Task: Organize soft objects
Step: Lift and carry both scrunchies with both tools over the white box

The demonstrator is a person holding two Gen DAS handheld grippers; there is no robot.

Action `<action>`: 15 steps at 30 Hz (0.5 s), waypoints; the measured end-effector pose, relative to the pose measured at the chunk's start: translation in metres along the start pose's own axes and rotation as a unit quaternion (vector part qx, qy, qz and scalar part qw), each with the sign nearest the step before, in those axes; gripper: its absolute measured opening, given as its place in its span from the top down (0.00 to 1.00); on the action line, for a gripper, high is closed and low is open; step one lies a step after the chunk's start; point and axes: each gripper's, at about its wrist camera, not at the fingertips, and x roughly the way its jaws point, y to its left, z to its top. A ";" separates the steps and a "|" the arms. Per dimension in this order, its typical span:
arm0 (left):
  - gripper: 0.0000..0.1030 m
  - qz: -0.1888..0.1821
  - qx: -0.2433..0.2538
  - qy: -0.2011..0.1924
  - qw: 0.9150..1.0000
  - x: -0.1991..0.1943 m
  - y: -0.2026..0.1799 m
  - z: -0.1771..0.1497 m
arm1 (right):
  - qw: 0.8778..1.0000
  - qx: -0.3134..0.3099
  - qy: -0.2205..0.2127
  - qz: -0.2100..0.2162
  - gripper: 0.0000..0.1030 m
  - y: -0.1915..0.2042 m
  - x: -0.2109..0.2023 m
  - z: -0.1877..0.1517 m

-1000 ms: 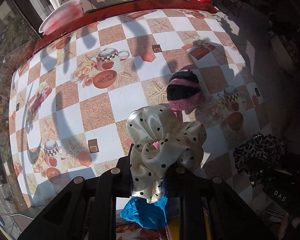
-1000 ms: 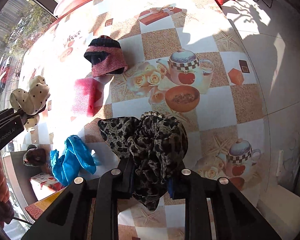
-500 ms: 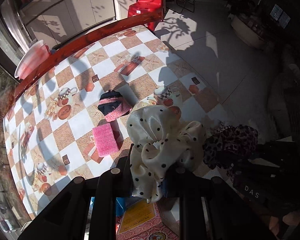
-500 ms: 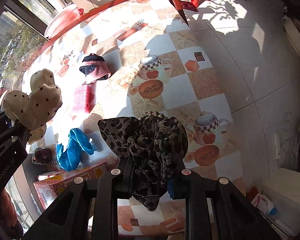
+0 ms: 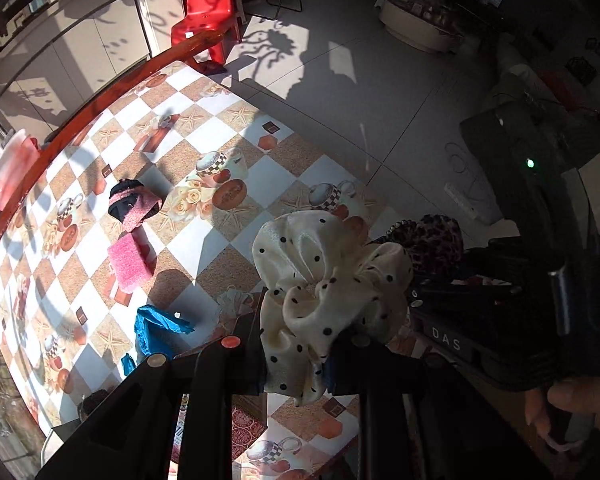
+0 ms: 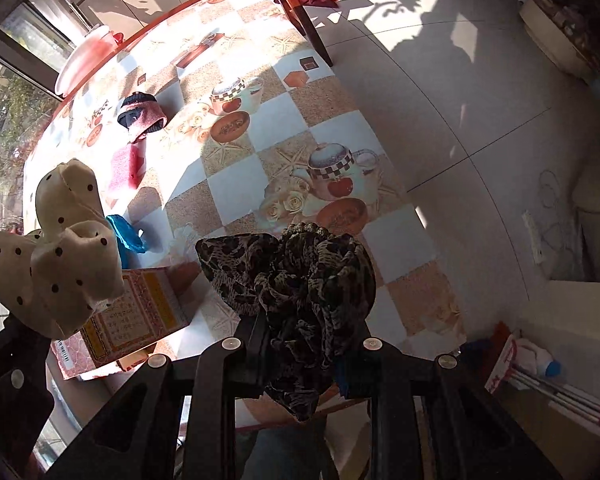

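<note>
Cream dotted scrunchie (image 5: 328, 284) pinched in left gripper (image 5: 296, 360), leopard scrunchie (image 6: 300, 280) in right gripper (image 6: 300, 356) (both above the table (image 6: 260, 184)).

Left gripper (image 5: 296, 364) fingers (image 5: 244, 344) clamp cream polka-dot scrunchie (image 5: 328, 292) above checkered tablecloth (image 5: 220, 240); leopard scrunchie (image 5: 428, 240) beside

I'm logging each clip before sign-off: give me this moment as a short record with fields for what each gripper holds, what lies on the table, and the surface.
left gripper: shut on cream polka-dot scrunchie, lifted above the table
right gripper: shut on leopard-print scrunchie, lifted above the table
on table: pink sponge, dark and pink knit piece, blue cloth, printed box
surface: checkered tablecloth with teapot prints
</note>
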 end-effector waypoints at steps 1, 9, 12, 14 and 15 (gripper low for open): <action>0.79 -0.003 0.006 0.002 1.000 -0.002 -0.005 -0.005 | 1.000 0.001 0.002 -0.001 0.76 -0.001 0.000 -0.004; 0.79 -0.017 0.041 0.019 0.999 -0.017 -0.017 -0.056 | 1.000 -0.015 0.024 -0.004 0.76 0.011 0.005 -0.042; 0.79 -0.014 0.047 0.023 0.999 -0.024 -0.014 -0.079 | 0.999 -0.032 0.036 -0.001 0.76 0.022 0.008 -0.058; 0.79 -0.012 0.048 0.024 0.998 -0.029 -0.011 -0.093 | 0.998 -0.046 0.044 0.003 0.75 0.033 0.010 -0.069; 0.79 -0.010 0.049 0.023 0.998 -0.032 -0.008 -0.101 | 0.998 -0.053 0.046 0.006 0.76 0.037 0.010 -0.073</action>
